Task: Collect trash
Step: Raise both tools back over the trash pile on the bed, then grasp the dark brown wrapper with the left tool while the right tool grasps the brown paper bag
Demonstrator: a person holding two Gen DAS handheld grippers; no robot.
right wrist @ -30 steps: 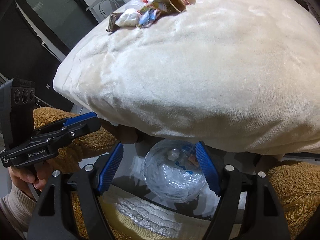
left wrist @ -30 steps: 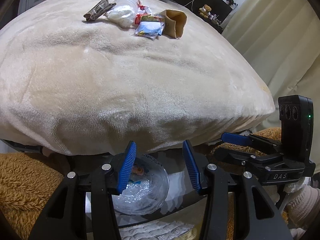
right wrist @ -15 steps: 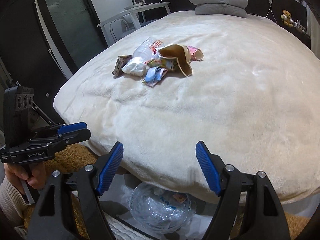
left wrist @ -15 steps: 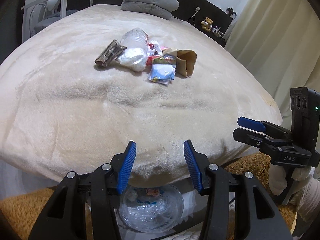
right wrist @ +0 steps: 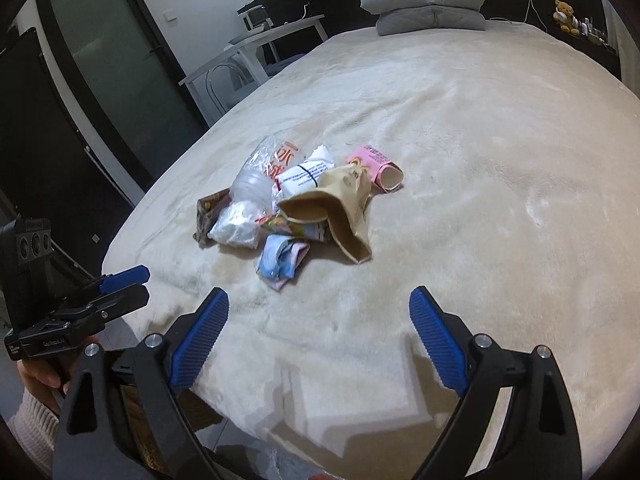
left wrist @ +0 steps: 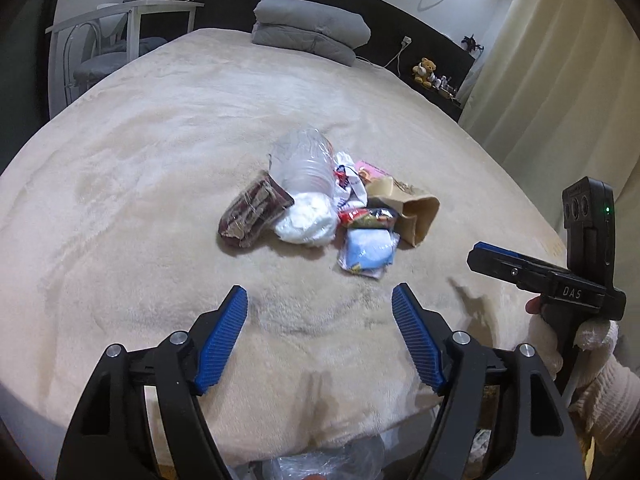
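Note:
A pile of trash lies on the cream bed: a clear crushed plastic bottle (left wrist: pixel 302 162), a brown wrapper (left wrist: pixel 252 216), white crumpled tissue (left wrist: pixel 306 222), a light blue packet (left wrist: pixel 368 250), a tan paper bag (left wrist: pixel 404 204) and a pink carton (right wrist: pixel 378 166). The pile also shows in the right wrist view, with the tan bag (right wrist: pixel 336 212) in front. My left gripper (left wrist: pixel 320 340) is open and empty, hovering above the bed just short of the pile. My right gripper (right wrist: pixel 320 336) is open and empty, near the bed's front edge.
A clear-lined bin (left wrist: pixel 320 464) sits below the bed's front edge. The cream blanket (left wrist: pixel 160 140) covers the bed. Grey folded pillows (left wrist: pixel 308 28) lie at the head. A white desk and chair (left wrist: pixel 116 40) stand left, curtains (left wrist: pixel 560 80) right, a dark door (right wrist: pixel 100 72) far left.
Both grippers have risen from beside the bin below the bed edge to above the bed, facing the trash pile. Both stay open and empty.

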